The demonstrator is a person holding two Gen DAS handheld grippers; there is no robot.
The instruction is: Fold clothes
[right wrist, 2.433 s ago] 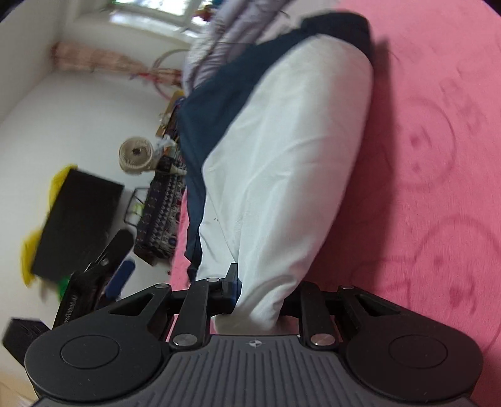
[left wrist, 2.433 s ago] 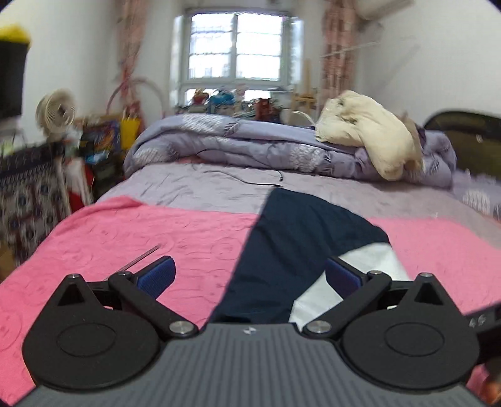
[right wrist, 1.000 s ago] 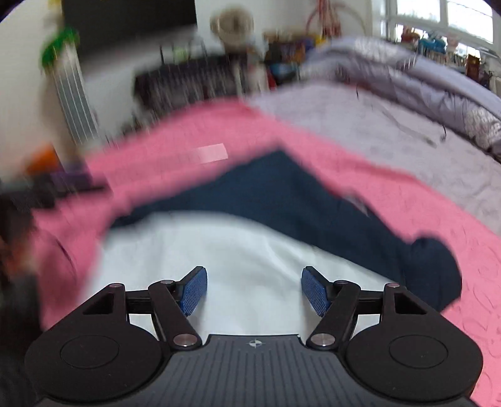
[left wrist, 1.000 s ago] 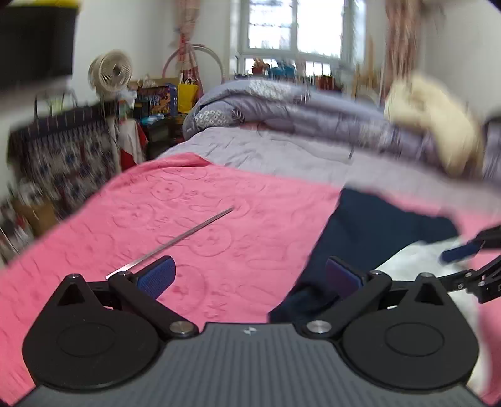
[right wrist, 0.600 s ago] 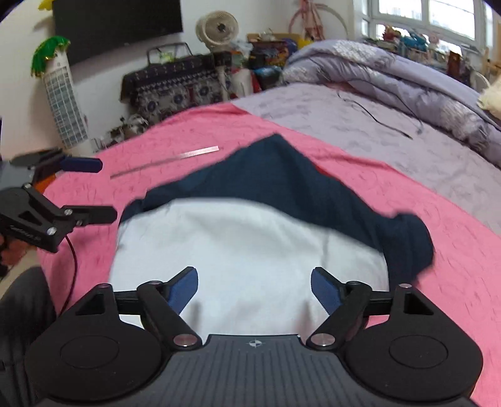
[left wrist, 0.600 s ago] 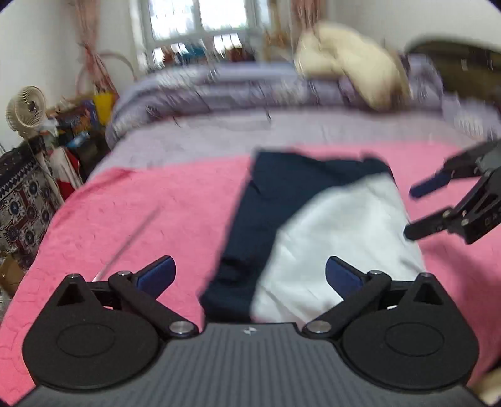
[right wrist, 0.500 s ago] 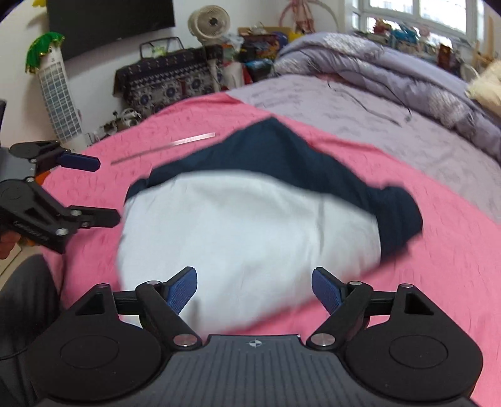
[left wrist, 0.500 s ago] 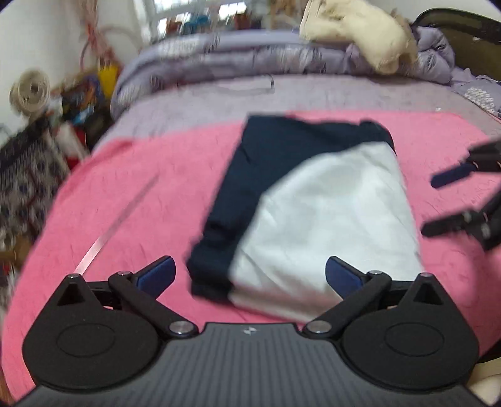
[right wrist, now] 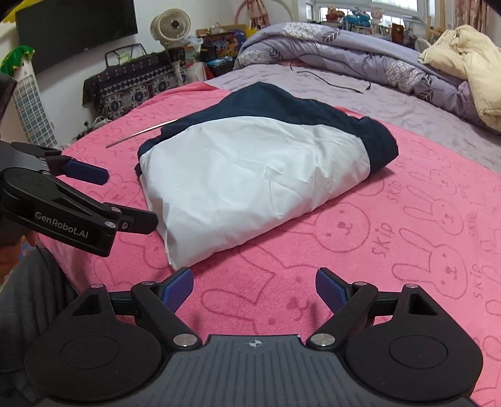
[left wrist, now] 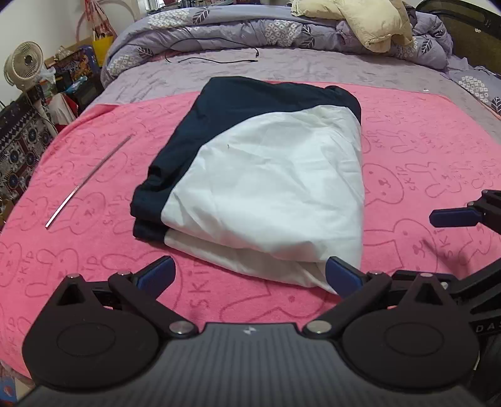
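A folded white and navy garment (left wrist: 266, 175) lies flat on the pink bunny-print blanket (left wrist: 94, 256); it also shows in the right wrist view (right wrist: 250, 175). My left gripper (left wrist: 250, 275) is open and empty, hovering just in front of the garment's near white edge. My right gripper (right wrist: 254, 286) is open and empty, a little back from the garment's near corner. The left gripper also shows in the right wrist view (right wrist: 125, 200) at the left. One blue fingertip (left wrist: 454, 217) of the right gripper shows at the right edge of the left wrist view.
A thin metal ruler (left wrist: 87, 181) lies on the blanket left of the garment. A lilac duvet (left wrist: 281, 28) and a cream jacket (left wrist: 360, 22) are piled at the far end of the bed. A black cable (left wrist: 216, 59) lies there. A fan (right wrist: 170, 23) and clutter stand beside the bed.
The right gripper let go of the white part of the garment and opened. The garment now lies folded on the blanket. Both grippers pulled back toward the near edge.
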